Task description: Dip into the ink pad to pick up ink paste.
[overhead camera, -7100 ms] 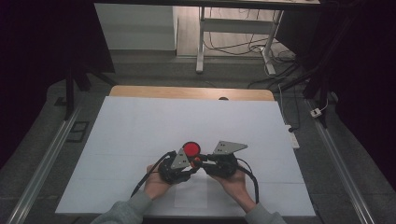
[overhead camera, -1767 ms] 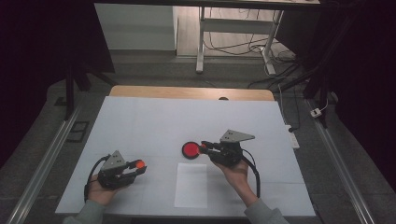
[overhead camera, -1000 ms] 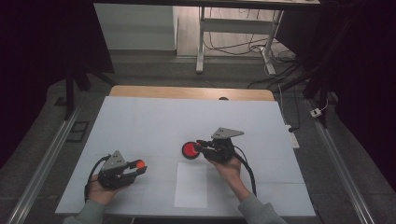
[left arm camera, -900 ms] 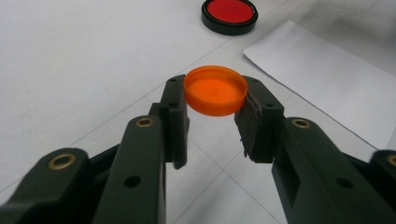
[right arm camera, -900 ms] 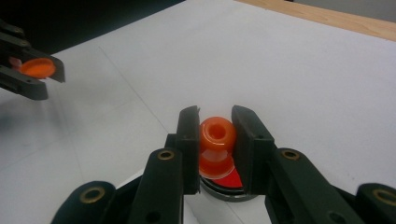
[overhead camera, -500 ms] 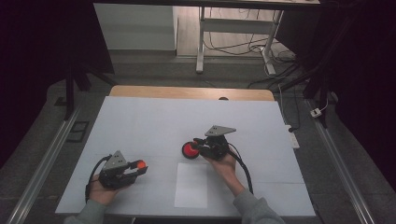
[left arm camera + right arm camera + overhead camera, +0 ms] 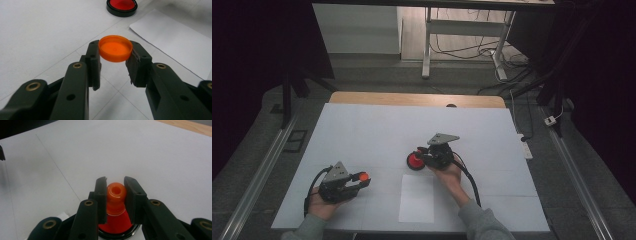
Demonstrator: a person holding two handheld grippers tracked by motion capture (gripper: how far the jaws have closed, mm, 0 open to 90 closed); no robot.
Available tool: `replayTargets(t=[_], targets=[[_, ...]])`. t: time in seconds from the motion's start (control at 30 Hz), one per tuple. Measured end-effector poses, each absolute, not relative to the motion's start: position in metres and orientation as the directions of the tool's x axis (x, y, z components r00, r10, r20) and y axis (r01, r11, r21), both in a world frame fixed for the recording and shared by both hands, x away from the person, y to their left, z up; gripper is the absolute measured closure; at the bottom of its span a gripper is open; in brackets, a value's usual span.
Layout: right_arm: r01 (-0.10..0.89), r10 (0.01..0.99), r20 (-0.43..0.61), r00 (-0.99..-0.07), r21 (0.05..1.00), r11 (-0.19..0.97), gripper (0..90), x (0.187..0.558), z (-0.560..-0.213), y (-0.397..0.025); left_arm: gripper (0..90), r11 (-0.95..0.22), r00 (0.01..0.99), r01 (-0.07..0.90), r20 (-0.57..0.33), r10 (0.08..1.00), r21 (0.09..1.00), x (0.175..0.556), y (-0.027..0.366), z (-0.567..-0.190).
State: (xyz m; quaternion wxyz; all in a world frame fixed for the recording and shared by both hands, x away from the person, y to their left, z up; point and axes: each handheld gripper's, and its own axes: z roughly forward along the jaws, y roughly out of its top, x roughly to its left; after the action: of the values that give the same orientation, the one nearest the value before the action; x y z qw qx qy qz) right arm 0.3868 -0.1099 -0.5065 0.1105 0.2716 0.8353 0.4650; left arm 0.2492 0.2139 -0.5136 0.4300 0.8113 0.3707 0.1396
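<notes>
The left claw (image 7: 113,66) is gripping an orange cap (image 7: 115,48) between its pads, just above the white surface (image 7: 362,135). The right claw (image 7: 115,200) is clamping the orange neck of a red bottle (image 7: 115,195), left of a white paper sheet (image 7: 417,198).

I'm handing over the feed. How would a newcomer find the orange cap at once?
Start at the white table and go to its near left corner, where the person's left hand holds the left tool. The orange cap sits clamped flat between that tool's black jaws, above the tabletop. It is a plain shallow disc, unlike the red, black-rimmed base beyond it.
</notes>
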Motion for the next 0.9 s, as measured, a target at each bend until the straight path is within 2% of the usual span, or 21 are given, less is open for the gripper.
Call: replayTargets(t=[0.9], targets=[[0.328, 0.557, -0.005, -0.831, 0.803, 0.497, 72.2, 0.389, -0.518, -0.103, 64.8, -0.356, 0.686, 0.487, -0.098, 0.721, 0.798, 0.25, 0.214, -0.514]])
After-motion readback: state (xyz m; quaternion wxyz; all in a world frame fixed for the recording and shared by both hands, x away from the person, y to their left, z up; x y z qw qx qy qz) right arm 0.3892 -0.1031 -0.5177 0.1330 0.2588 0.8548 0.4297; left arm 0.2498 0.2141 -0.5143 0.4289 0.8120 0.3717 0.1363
